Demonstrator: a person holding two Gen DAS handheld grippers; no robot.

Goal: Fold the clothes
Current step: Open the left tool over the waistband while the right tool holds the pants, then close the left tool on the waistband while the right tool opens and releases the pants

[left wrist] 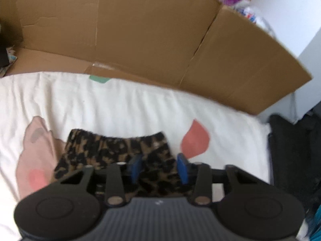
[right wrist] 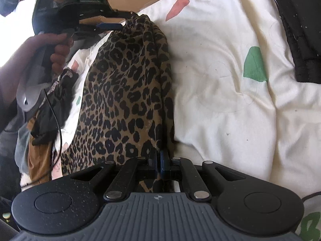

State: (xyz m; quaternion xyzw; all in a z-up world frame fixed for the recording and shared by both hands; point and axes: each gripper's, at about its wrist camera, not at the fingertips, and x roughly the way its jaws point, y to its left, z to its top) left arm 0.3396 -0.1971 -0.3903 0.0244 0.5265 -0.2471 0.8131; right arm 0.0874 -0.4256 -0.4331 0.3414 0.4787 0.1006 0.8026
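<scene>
1. Cream bedding (right wrist: 230, 100), soft and creased, covers the bed; it carries flat printed patches, a green one (right wrist: 254, 66) ahead and to the right of the right claw and a coral one (left wrist: 195, 139) just ahead-right of the left claw.
2. Beyond the left claw stands a wall of brown corrugated cardboard (left wrist: 140, 30), its panels creased and bent along vertical folds.
3. The leopard-print garment (right wrist: 128, 92), thin and limp with black spots on tan, stretches as a long gathered band from the right claw away to the left claw.
4. The right claw (right wrist: 159, 160) has its blue-padded fingers drawn almost together, pinching the near end of the fabric between them.
5. The left claw (left wrist: 159, 167) shows its blue pads (left wrist: 182, 168) set apart with spotted cloth lying between and under them in its own blurred view. From the right wrist view its tips (right wrist: 125, 20) meet the bunched far corner of the garment, so whether it truly grips cannot be told.
6. A bare hand (right wrist: 48, 50) wraps the left tool's handle, with a thin black cable hanging below it.
7. A pale pink cloth (left wrist: 38, 156) lies left of the left claw, touching the garment's edge.
8. Dark quilted fabric (right wrist: 301, 30) lies far right of the right claw, at the bedding's edge.
</scene>
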